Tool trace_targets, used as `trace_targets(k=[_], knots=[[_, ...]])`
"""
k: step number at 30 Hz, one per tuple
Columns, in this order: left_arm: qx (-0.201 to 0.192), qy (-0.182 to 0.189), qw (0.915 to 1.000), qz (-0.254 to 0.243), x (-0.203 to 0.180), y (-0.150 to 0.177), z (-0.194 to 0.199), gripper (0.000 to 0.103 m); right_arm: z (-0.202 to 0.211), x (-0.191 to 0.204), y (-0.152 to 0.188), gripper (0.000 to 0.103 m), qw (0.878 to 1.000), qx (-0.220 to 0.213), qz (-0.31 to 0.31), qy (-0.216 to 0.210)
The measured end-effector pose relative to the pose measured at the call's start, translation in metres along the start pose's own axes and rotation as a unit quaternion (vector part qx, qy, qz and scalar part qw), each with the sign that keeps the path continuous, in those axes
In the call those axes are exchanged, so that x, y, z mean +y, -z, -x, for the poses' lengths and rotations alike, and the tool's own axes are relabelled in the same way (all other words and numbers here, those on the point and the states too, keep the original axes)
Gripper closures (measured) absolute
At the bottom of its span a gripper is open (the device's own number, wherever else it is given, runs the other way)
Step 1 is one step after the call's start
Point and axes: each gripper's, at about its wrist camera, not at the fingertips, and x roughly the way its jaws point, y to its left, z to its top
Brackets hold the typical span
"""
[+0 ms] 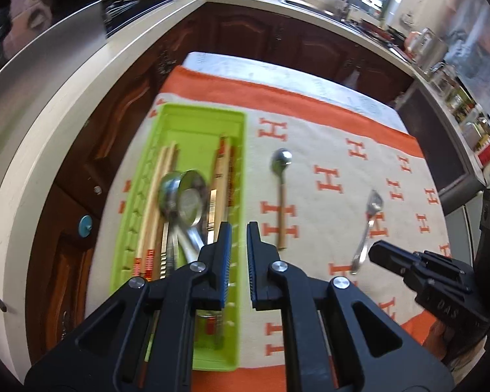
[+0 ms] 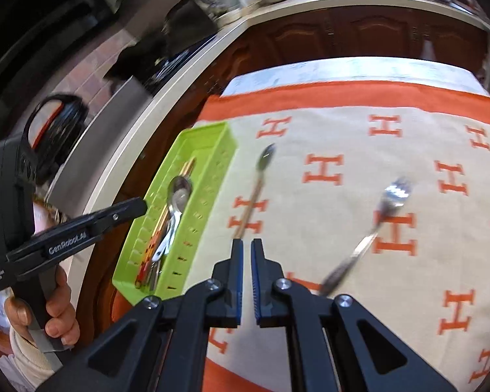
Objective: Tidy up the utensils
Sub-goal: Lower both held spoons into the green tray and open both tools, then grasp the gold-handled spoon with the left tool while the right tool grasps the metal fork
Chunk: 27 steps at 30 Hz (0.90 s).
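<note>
The left gripper (image 1: 238, 228) hangs over the near end of the green tray (image 1: 150, 176), with its jaws a little apart and nothing between them. The tray sits on the left side of a cream and orange cloth (image 1: 326, 150) on the counter (image 1: 277, 65). Inside the tray lie shiny metal spoons (image 1: 183, 196) and wooden chopsticks (image 1: 161, 183), piled together. Just right of the tray, a spoon with a wooden handle (image 1: 281, 196) lies on the cloth, ahead of the left gripper and a bit to its right. The right gripper (image 2: 247, 245) has its jaws almost closed, and it holds nothing. The end of the wooden handle (image 2: 250, 209) lies just ahead of its tips. A metal fork (image 2: 372, 228) lies on the cloth off to its right, apart from the tray. A hand (image 2: 54, 307) holds the left gripper's handle.
</note>
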Motion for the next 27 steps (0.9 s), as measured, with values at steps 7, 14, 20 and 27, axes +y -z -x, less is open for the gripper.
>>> trace_targets(k=[7, 14, 20, 27], knots=[[0.008, 0.009, 0.9995, -0.029, -0.040, -0.015, -0.010, 0.096, 0.029, -0.038, -0.008, 0.080, 0.998, -0.041, -0.033, 0.018], [0.034, 0.004, 0.9988, -0.036, -0.065, -0.022, -0.053, 0.068, 0.016, -0.078, -0.006, 0.080, 0.996, -0.039, -0.065, 0.045], [0.048, -0.009, 0.9984, -0.028, -0.069, -0.022, -0.097, 0.067, -0.005, -0.110, -0.003, 0.080, 0.994, -0.028, -0.092, 0.058], [0.056, -0.044, 0.9964, -0.046, -0.078, -0.019, -0.134, 0.068, -0.024, -0.121, -0.004, 0.080, 0.994, -0.025, -0.087, 0.064]])
